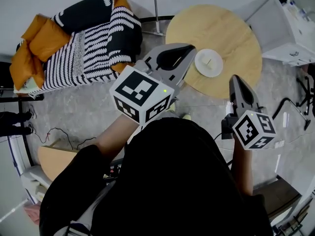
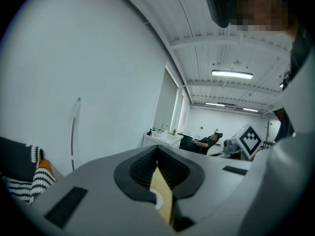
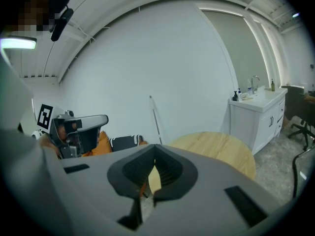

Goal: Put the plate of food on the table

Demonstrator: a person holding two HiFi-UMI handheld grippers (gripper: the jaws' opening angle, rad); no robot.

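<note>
A small white plate [image 1: 201,67] with a pale piece of food [image 1: 208,61] rests on the round wooden table [image 1: 216,28], near its front edge. My left gripper [image 1: 190,48] is held up in the air just left of the plate, jaws shut on nothing. Through the slit of the left gripper [image 2: 157,155] a strip of the table [image 2: 164,188] and a sliver of the plate [image 2: 158,200] show. My right gripper [image 1: 236,78] hovers off the table's front edge, also shut and empty. Beyond the right gripper [image 3: 154,155], its own view shows the table [image 3: 216,146].
A seat with a striped black-and-white throw [image 1: 93,43] and orange cushions [image 1: 34,48] stands at the left. A thin pole [image 1: 156,9] rises behind the table. A white cabinet [image 1: 288,28] sits at the right, with cables [image 1: 66,134] on the floor.
</note>
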